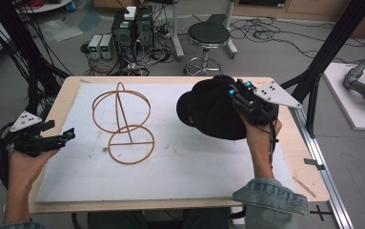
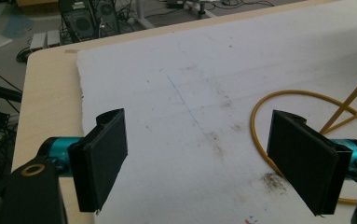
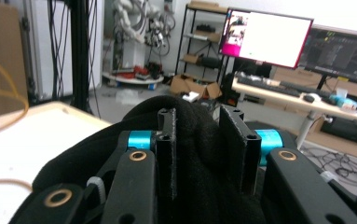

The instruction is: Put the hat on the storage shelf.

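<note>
A black cap (image 1: 208,107) hangs above the right side of the white board (image 1: 180,167), held up by my right gripper (image 1: 239,98), which is shut on its fabric (image 3: 199,154). A yellow wire stand (image 1: 123,119) with two rings and an upright hoop rests on the board's left middle. My left gripper (image 1: 63,136) hovers over the table's left edge, jaws wide open with nothing between them (image 2: 199,163). Part of the stand's base ring (image 2: 278,100) lies just past its right jaw.
The wooden table (image 1: 70,88) carries the board. A strip of tape (image 1: 304,187) lies near the front right corner. Beyond the table stand a black stool (image 1: 207,38), computer boxes (image 1: 132,28) and cables on the floor. A metal rail (image 1: 320,157) runs along the right.
</note>
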Demonstrator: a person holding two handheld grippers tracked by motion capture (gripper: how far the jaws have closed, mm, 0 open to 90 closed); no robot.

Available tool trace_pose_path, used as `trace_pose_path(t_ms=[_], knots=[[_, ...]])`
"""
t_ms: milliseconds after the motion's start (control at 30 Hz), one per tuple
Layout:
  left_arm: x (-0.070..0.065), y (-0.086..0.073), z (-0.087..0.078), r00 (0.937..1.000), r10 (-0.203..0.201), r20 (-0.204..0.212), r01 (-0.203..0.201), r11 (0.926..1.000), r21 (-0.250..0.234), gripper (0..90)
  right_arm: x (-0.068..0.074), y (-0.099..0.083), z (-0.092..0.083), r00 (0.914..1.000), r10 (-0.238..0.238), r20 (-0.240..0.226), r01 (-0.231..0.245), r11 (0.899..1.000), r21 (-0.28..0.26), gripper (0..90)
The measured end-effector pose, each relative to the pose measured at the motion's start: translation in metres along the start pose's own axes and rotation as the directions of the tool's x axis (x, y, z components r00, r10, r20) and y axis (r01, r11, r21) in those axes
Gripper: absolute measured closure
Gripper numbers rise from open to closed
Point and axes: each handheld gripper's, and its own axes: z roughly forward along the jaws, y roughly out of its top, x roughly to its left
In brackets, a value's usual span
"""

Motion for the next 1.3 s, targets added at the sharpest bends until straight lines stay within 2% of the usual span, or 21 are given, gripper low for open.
trace_pose_path(t_ms=[267, 433, 600, 833, 867, 967, 1000, 1133, 1200, 1300], knots=[[0.000, 0.001, 0.000, 1.0000, 0.003, 0.001, -0.003, 1.0000, -0.003, 20.4, -0.001, 0.030, 0.000, 1.0000, 0.003, 0.002, -0.002, 0.998, -0.068, 69.0], [0.000, 0.001, -0.001, 1.0000, -0.001, 0.002, 0.001, 1.0000, -0.006, 20.4, 0.001, 0.046, 0.001, 0.9998, 0.021, -0.007, -0.022, 0.993, -0.112, 68.9], [0.001, 0.002, -0.003, 1.0000, 0.000, 0.003, 0.000, 1.0000, -0.009, 20.4, 0.003, 0.059, 0.005, 0.9977, 0.059, -0.034, -0.063, 0.986, -0.152, 68.9], [0.001, 0.003, -0.004, 1.0000, 0.000, 0.003, 0.000, 0.9999, -0.015, 20.4, 0.011, 0.076, 0.012, 0.9931, 0.084, -0.081, -0.099, 0.975, -0.200, 68.9], [0.001, 0.003, -0.005, 1.0000, -0.001, 0.003, 0.001, 0.9999, -0.015, 20.4, 0.013, 0.080, 0.015, 0.9889, 0.103, -0.107, -0.124, 0.969, -0.215, 68.9], [0.002, 0.003, -0.006, 1.0000, -0.004, 0.002, 0.004, 0.9997, -0.022, 20.4, 0.017, 0.083, 0.019, 0.9840, 0.118, -0.134, -0.146, 0.964, -0.224, 68.9], [0.002, 0.003, -0.006, 1.0000, -0.004, 0.003, 0.004, 0.9997, -0.023, 20.4, 0.019, 0.084, 0.020, 0.9836, 0.117, -0.137, -0.146, 0.963, -0.227, 68.9], [0.002, 0.004, -0.008, 1.0000, -0.005, 0.006, 0.005, 0.9996, -0.029, 20.4, 0.030, 0.088, 0.028, 0.9736, 0.131, -0.187, -0.173, 0.957, -0.233, 68.9], [0.003, 0.004, -0.008, 1.0000, -0.006, 0.005, 0.006, 0.9995, -0.030, 20.4, 0.036, 0.089, 0.032, 0.9711, 0.121, -0.205, -0.170, 0.955, -0.241, 68.9], [0.004, 0.004, -0.009, 1.0000, -0.005, 0.003, 0.005, 0.9995, -0.030, 20.4, 0.044, 0.091, 0.039, 0.9603, 0.140, -0.241, -0.201, 0.948, -0.249, 68.9]])
